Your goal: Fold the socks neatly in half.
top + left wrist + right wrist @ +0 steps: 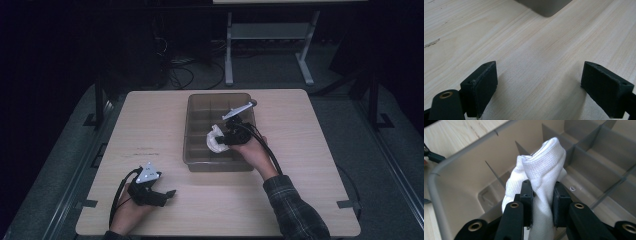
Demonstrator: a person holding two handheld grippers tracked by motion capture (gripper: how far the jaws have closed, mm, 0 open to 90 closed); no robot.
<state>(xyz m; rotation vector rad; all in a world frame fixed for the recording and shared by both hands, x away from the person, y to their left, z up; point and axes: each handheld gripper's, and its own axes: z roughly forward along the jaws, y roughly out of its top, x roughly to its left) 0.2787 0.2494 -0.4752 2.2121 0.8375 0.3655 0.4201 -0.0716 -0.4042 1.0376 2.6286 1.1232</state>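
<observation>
The right gripper [226,139] hangs over the grey divided bin [196,107], its jaws clenched on a white knitted sock [214,138]. In the right gripper view the two black jaws press into the sock [541,175] from both sides, pinching it near its middle; the bunched upper part bulges above the jaws and the rest hangs down below them. The sock is held above the compartments near the bin's [454,177] rounded corner, with thin partition walls behind and beside it; whether its lower end touches the bin's floor cannot be told. In the high view the sock sits over the near half of the bin, towards its middle, and the person's right hand [252,152] reaches in from the bin's near right corner.

The left gripper [162,196] rests low over the light wooden surface [280,200] near the front left, well apart from the bin. Its jaws stand released and wide, with bare wood grain between them in the left gripper view, where a corner of the bin [546,7] shows farther off. The left hand [127,215] holds it from the near edge.
</observation>
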